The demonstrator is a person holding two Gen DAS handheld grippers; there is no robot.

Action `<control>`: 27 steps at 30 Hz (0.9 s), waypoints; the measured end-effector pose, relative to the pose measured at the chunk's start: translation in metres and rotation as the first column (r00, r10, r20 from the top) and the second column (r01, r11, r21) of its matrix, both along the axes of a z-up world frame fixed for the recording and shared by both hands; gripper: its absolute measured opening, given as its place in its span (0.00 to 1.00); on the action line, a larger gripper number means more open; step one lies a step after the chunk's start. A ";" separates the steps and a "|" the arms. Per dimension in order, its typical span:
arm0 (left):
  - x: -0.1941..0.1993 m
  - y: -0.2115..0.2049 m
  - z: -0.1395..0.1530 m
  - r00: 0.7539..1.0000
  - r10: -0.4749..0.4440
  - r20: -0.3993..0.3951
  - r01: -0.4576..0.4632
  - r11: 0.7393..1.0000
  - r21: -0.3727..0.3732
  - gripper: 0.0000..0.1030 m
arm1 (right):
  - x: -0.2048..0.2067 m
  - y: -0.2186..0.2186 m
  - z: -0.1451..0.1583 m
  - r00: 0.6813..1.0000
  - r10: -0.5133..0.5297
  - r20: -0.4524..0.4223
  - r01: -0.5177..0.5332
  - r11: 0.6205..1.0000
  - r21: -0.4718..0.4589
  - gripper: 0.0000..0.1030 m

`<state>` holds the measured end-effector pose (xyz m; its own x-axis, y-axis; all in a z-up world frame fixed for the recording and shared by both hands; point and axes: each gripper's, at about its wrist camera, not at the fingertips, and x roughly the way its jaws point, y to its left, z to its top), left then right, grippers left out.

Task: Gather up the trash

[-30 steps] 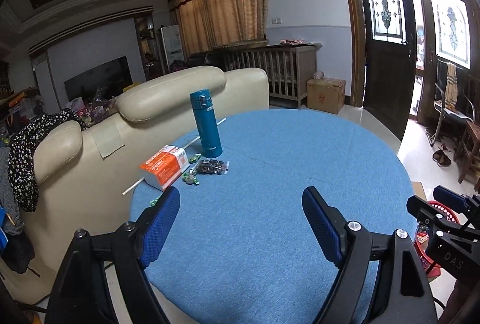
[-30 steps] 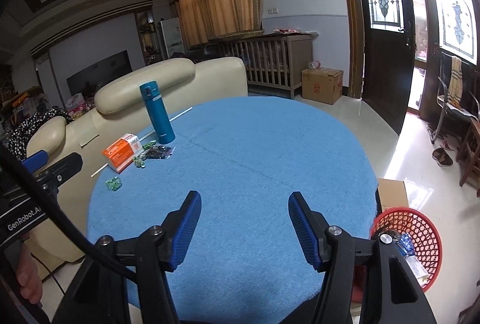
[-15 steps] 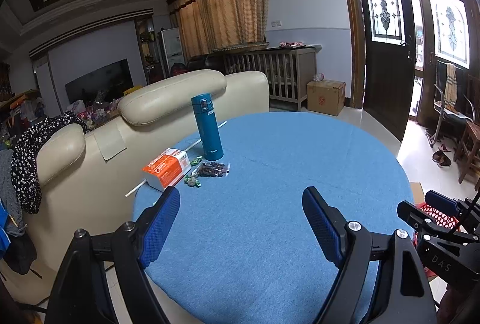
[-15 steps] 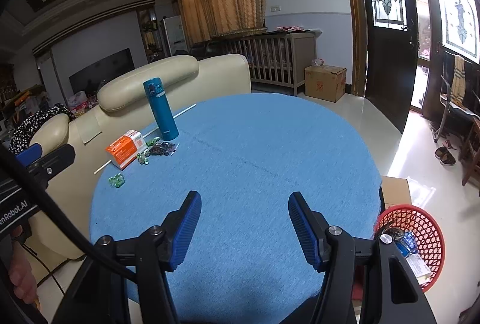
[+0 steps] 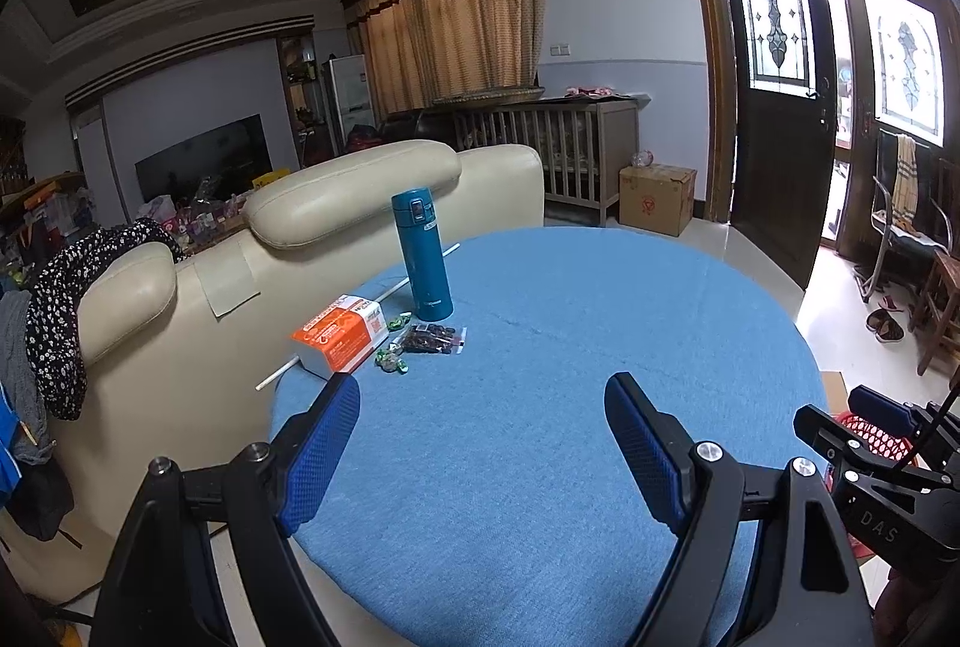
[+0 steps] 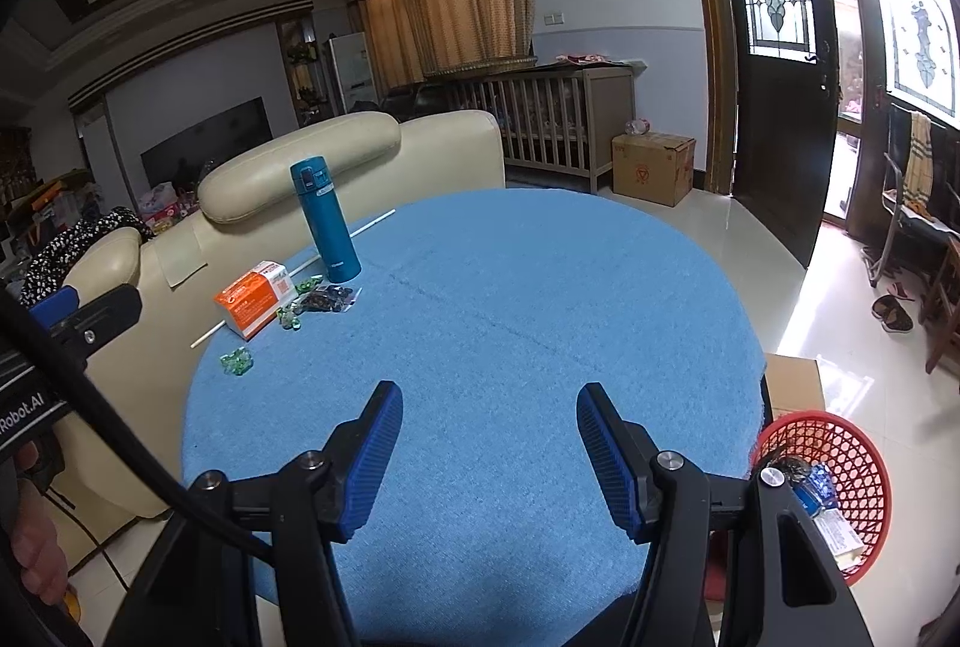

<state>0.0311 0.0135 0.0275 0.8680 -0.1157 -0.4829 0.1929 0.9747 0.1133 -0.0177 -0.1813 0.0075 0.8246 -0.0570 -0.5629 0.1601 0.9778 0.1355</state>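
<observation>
Fingers of my left gripper (image 5: 483, 428) stand wide apart with nothing between them, poised over the near part of the round blue table (image 5: 570, 347). Fingers of my right gripper (image 6: 487, 437) stand apart at a narrower gap, also gripping nothing, above the same cloth. Trash lies at the far left of the table: green candy wrappers (image 6: 292, 316) and a small clear packet of dark pieces (image 5: 433, 339), just beside an orange-and-white box (image 5: 341, 333) and an upright teal flask (image 5: 422, 257). 1 more green wrapper (image 6: 237, 363) lies apart, nearer the table's left edge. I see a thin white rod (image 6: 300, 263) running behind the flask. On the floor at the table's right stands a red mesh basket (image 6: 840, 443) with some items already in it.
</observation>
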 end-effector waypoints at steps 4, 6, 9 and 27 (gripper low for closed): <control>0.000 0.002 0.000 1.000 0.003 0.003 -0.003 1.000 -0.001 0.82 | 0.000 0.001 0.000 1.000 0.000 0.006 0.000 1.000 -0.001 0.63; 0.000 0.002 0.000 1.000 0.003 0.003 -0.003 1.000 -0.001 0.82 | -0.002 0.001 0.000 1.000 0.000 0.009 0.000 1.000 -0.002 0.63; -0.001 0.002 -0.001 1.000 0.001 0.006 -0.001 1.000 -0.001 0.82 | -0.002 0.002 0.000 1.000 0.004 0.007 -0.004 1.000 -0.003 0.63; -0.006 0.004 -0.001 1.000 -0.010 0.003 0.010 1.000 -0.011 0.82 | -0.001 0.002 0.002 1.000 0.005 0.017 -0.005 1.000 -0.013 0.63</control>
<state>0.0248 0.0179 0.0270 0.8682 -0.1297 -0.4790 0.2027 0.9738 0.1036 -0.0191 -0.1798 0.0098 0.8345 -0.0601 -0.5478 0.1531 0.9802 0.1257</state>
